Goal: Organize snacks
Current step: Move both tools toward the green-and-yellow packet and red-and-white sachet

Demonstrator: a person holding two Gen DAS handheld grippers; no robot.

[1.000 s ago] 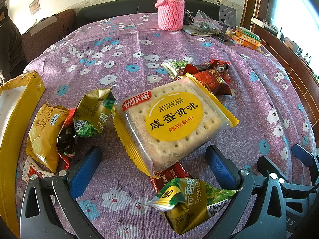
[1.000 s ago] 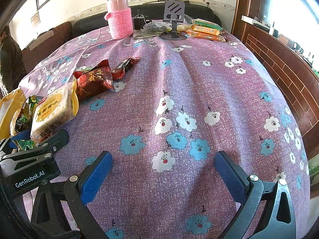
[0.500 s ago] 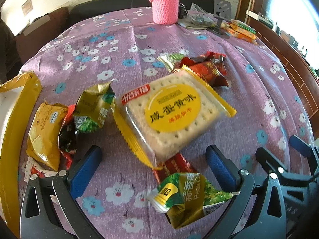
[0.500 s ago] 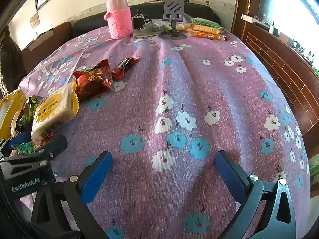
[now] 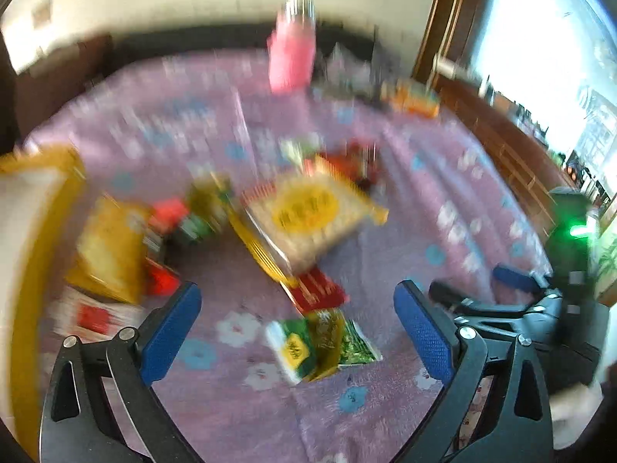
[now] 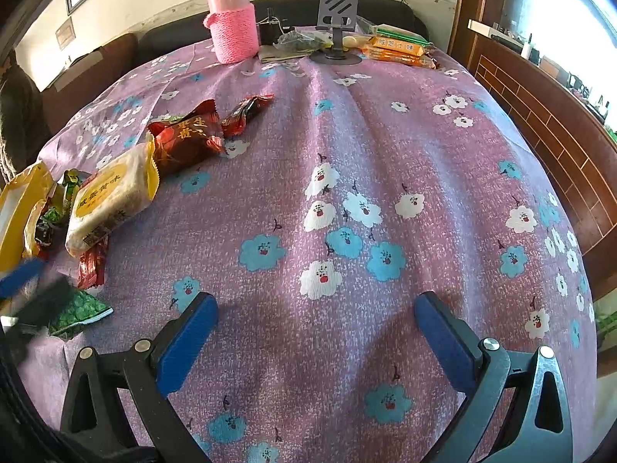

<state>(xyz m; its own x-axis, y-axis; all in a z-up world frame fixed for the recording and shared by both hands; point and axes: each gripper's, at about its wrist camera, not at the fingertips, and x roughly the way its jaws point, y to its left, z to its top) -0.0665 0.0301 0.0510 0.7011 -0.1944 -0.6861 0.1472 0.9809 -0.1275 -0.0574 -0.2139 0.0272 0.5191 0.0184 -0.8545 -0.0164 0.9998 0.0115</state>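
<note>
Here, left tool (image 5: 297, 320) open, empty, above green pea packet (image 5: 324, 343); view blurred. Right tool (image 6: 314, 332) open over bare worktop (image 6: 385, 135). Cracker pack (image 6: 110, 200) near left edge. Risk: blurred aim, pinching cloth or wrong packet.

one cracker pack (image 6: 110, 198), two dark red packets (image 6: 185, 137), one pink flask (image 6: 231, 15), two open tools (image 6: 314, 337).

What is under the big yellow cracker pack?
A red wrapper sticks out from beneath the cracker pack's near end, lying on the floral tablecloth. How far it runs underneath, and anything else there, is covered.
</note>
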